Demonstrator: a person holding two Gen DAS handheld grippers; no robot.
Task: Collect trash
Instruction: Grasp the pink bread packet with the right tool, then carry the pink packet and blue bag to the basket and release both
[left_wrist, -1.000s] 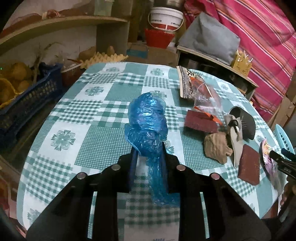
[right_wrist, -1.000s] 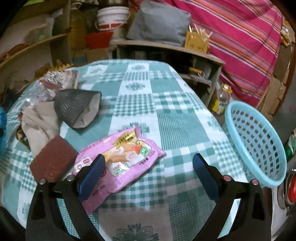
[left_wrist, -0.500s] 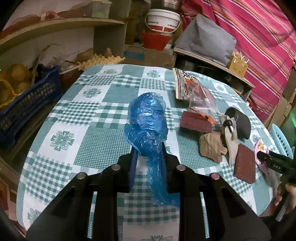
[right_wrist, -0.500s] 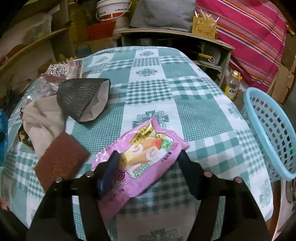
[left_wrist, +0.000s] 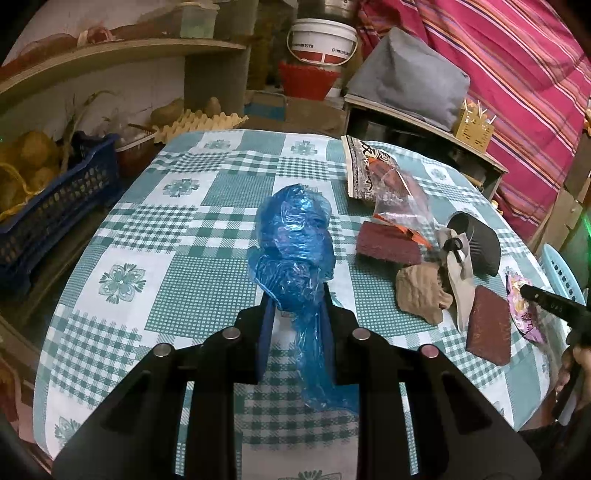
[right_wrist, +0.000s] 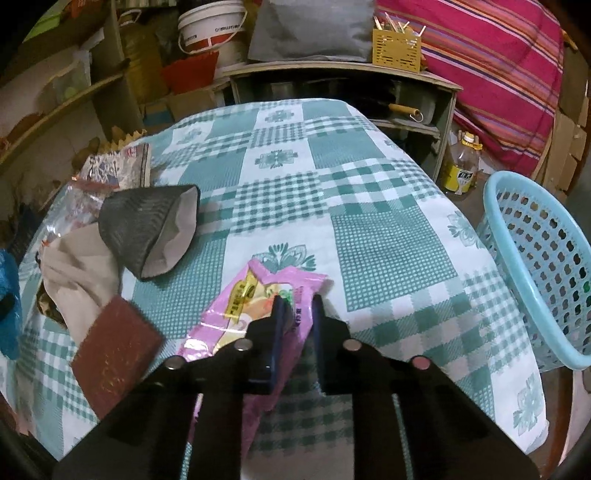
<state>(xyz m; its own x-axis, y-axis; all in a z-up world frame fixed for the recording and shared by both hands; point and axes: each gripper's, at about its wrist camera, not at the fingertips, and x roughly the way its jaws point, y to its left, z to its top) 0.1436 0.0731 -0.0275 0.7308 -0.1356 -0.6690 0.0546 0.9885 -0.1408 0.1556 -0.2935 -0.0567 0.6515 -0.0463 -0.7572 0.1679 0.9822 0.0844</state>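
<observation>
The right gripper (right_wrist: 297, 306) is closing its jaws on the pink wrapper (right_wrist: 243, 314), which is lying on the table (right_wrist: 388, 229) with its long axis running ahead and slightly rightward; it should be biting squarely before lifting toward the basket (right_wrist: 539, 266) at its right. The left gripper (left_wrist: 297, 301) is pinching the blue bag (left_wrist: 293, 251), which is stretching straight ahead.

Crumpled blue plastic bag (left_wrist: 293, 254): held upright above the checked cloth. Pink snack wrapper (right_wrist: 255, 310): glossy, creased, lying near the table's front edge, partly pinched.
</observation>
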